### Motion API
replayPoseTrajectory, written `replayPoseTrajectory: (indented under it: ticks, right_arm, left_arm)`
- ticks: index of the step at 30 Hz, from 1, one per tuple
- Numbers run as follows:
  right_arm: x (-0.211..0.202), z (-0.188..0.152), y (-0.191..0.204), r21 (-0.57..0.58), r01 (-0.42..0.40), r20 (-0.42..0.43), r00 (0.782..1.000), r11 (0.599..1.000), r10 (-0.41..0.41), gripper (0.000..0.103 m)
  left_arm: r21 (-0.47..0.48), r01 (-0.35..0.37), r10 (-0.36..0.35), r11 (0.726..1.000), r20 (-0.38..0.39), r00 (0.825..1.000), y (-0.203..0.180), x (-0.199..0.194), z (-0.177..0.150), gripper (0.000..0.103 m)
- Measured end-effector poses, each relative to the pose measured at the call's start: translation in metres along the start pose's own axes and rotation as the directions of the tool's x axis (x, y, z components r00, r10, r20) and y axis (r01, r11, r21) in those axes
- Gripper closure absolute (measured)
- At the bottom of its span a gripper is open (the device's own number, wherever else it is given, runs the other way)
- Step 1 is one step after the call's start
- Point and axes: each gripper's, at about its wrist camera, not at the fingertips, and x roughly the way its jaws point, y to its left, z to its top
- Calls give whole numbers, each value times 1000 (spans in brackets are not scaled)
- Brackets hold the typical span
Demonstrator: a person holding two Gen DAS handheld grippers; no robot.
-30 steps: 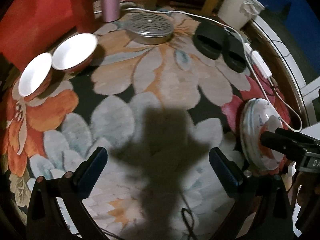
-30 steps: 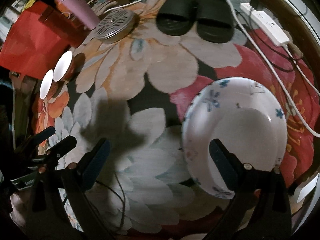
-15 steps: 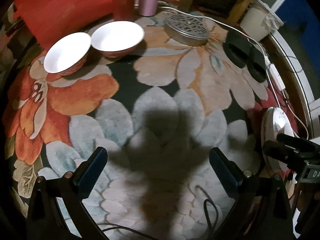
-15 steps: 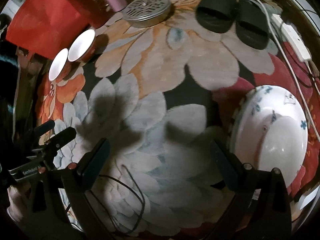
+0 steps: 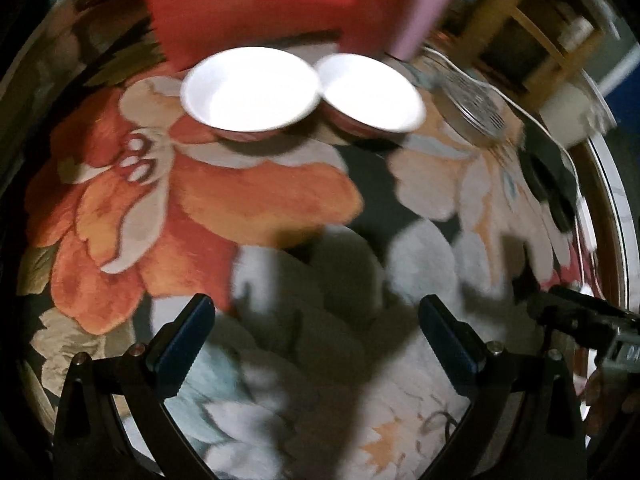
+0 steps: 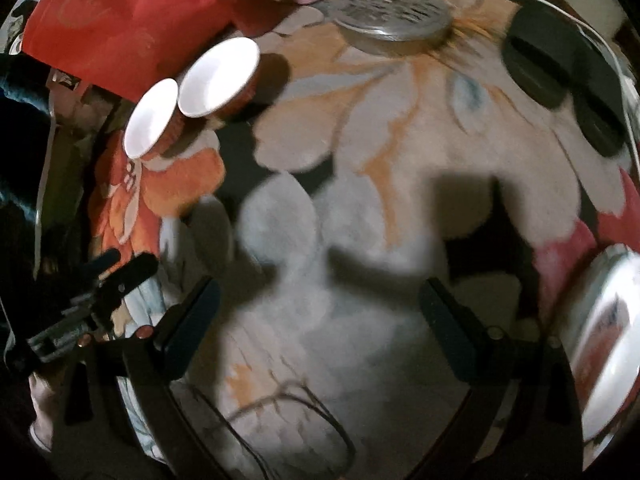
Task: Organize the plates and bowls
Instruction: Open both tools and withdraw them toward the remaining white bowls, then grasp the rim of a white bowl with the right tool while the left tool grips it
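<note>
Facing two bowls (image 5: 300,90), left tongs (image 5: 316,342) spread, lettering unreadable

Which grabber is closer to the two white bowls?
The left gripper. The two white bowls lie straight ahead of it on the rug, while from the right gripper they sit far off to its upper left.

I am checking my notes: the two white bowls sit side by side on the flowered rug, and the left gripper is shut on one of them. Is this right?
Not quite. The left wrist view shows the left gripper open and empty, short of the two white bowls, which do sit side by side on the flowered rug.
</note>
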Motion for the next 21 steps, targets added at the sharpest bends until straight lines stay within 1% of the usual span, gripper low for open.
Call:
replayPoseTrajectory:
  ticks: [2, 8, 11, 13, 14, 16, 17, 18, 19, 21]
  right_arm:
    - [9, 16, 12, -5, -10, 16, 1000, 1000, 10, 3]
    - [32, 67, 43, 28, -85, 62, 995, 996, 83, 4]
    - [46, 95, 48, 82, -95, 90, 992, 992, 87, 8]
    - [60, 113, 47, 150, -103, 89, 992, 983, 90, 20]
    - [67, 118, 46, 178, -104, 84, 992, 979, 91, 24]
    - [81, 126, 46, 219, -101, 67, 994, 971, 88, 38]
    - [85, 128, 45, 226, -99, 60, 994, 969, 87, 42]
    - [91, 129, 47, 231, -104, 53, 994, 967, 94, 51]
    - [97, 131, 49, 227, -112, 45, 993, 967, 105, 64]
    - [103, 132, 54, 203, -117, 39, 993, 972, 111, 82]
  left_arm:
    - [-34, -6, 7, 999, 13, 1000, 15, 0, 5, 1]
    - [-125, -18, 26, 992, 56, 998, 59, -7, 18, 1]
    - [-160, -23, 33, 987, 61, 998, 76, -8, 16, 1]
    - [-167, -25, 35, 986, 59, 998, 83, -8, 14, 1]
    - [-168, -25, 35, 986, 55, 998, 85, -7, 12, 1]
    - [-165, -28, 35, 986, 41, 999, 90, -3, 6, 1]
    - [-163, -29, 35, 986, 33, 999, 92, -2, 4, 1]
    - [-160, -31, 36, 987, 25, 999, 94, 0, 1, 1]
    - [-160, -33, 36, 987, 20, 999, 96, 2, 0, 1]
    - [-158, -35, 37, 987, 11, 999, 99, 4, -4, 1]
